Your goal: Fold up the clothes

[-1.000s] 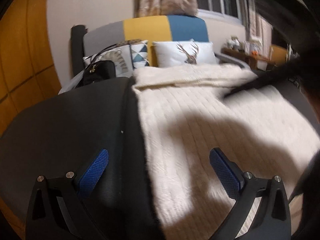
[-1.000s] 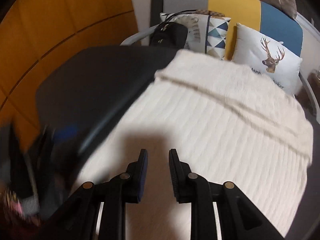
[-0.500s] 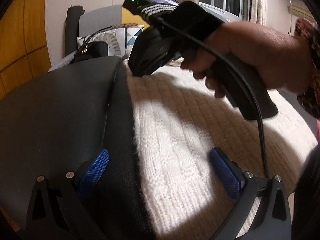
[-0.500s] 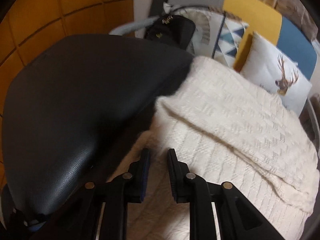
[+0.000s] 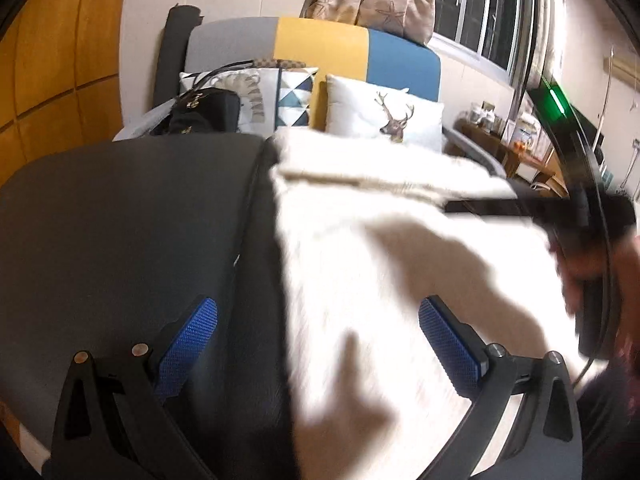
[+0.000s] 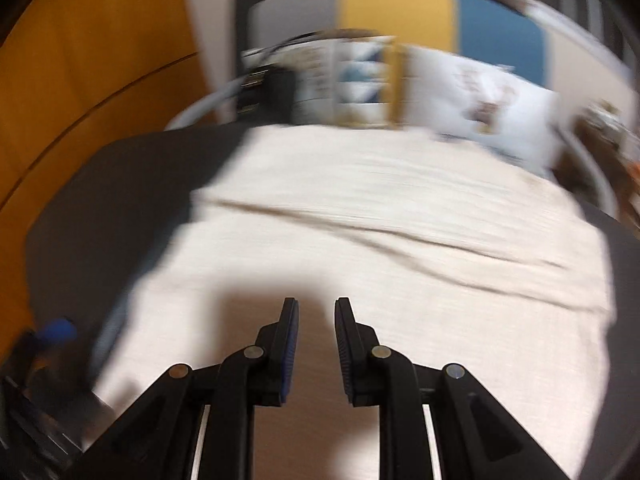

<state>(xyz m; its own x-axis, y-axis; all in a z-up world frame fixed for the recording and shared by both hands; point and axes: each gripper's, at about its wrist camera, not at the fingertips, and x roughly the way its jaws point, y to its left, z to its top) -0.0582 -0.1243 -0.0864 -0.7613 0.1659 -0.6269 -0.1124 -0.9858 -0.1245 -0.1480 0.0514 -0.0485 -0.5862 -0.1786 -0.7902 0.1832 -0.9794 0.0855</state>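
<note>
left gripper [image 5: 318, 336] jaws spread wide, empty, lower frame, over the edge where cream knit garment [image 5: 380, 264] meets black surface [image 5: 120, 220]. right gripper [image 6: 316, 336] jaws narrowly parted, gripping nothing. garment fills centre frame, lying flat; right view blurred.

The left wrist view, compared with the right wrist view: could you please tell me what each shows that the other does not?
Only the left wrist view shows the open left gripper, the curtained window, the cluttered wooden side table and the person's hand around the other tool's handle.

Only the right wrist view shows the right gripper, narrowly parted and empty.

Both show the cream knitted garment on the black padded surface, and the white deer-print pillow.
</note>
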